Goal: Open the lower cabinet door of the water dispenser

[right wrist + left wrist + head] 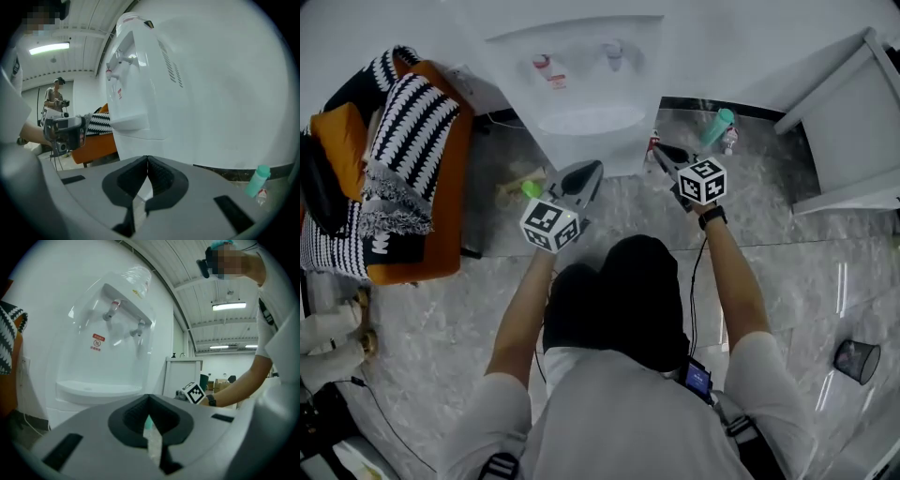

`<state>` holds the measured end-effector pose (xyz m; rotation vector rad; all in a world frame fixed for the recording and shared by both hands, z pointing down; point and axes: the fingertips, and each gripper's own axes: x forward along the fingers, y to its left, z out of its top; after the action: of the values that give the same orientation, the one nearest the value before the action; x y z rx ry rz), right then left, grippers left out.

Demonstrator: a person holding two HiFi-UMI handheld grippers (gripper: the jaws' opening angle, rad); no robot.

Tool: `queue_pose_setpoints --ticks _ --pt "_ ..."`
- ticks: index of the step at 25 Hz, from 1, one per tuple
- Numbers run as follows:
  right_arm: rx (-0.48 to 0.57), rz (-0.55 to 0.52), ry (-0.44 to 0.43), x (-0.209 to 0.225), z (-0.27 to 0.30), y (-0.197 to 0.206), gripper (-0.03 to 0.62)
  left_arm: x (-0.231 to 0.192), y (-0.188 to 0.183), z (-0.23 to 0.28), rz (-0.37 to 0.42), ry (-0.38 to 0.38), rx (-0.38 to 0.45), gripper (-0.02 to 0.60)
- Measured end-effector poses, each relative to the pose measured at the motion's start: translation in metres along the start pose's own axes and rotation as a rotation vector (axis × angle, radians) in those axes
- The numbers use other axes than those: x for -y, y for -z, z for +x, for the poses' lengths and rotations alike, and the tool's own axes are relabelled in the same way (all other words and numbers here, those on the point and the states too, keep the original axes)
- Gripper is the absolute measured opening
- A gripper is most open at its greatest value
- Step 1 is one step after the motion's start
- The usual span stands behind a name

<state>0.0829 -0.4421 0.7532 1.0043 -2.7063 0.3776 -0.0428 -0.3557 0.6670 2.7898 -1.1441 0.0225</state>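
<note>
The white water dispenser stands against the wall, its two taps above a drip tray. Its lower front shows just under the tray in the left gripper view, mostly hidden by the gripper body. My left gripper is in front of the dispenser's left part, pointing level at it with jaws shut and empty. My right gripper is at the dispenser's right front corner, also shut with nothing held. Neither touches the dispenser.
An orange sofa with striped blankets stands to the left. A green bottle stands on the floor right of the dispenser, with a white cabinet beyond it. A small green item lies by the left gripper. A black mesh bin sits at the lower right.
</note>
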Motion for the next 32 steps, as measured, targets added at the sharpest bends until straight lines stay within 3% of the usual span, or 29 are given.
queue_pose_setpoints --ticks 5,9,12,14,21,27,32 --pt "-0.058 -0.037 0.033 0.016 0.017 0.008 0.005 -0.007 0.009 -0.001 -0.009 0.007 -0.027 0.006" --pt "-0.032 -0.033 0.011 0.023 0.023 0.005 0.014 -0.011 0.014 0.001 -0.017 0.005 -0.033 0.006" --pt "-0.027 -0.030 -0.003 0.029 0.030 0.000 0.198 -0.011 0.014 0.003 -0.016 0.009 -0.032 0.006" --pt "-0.032 -0.045 -0.008 0.030 0.034 0.000 0.247 -0.013 0.015 0.002 -0.016 0.008 -0.038 0.006" --pt "-0.086 -0.101 -0.105 0.022 0.048 0.005 0.250 -0.023 0.016 0.002 -0.013 0.000 -0.051 0.006" --pt "-0.063 -0.036 -0.108 0.028 0.054 0.000 0.239 -0.028 0.019 -0.002 -0.011 -0.010 -0.062 0.006" --pt "-0.062 -0.060 -0.130 0.030 0.054 -0.001 0.241 -0.034 0.018 -0.006 -0.012 -0.018 -0.064 0.006"
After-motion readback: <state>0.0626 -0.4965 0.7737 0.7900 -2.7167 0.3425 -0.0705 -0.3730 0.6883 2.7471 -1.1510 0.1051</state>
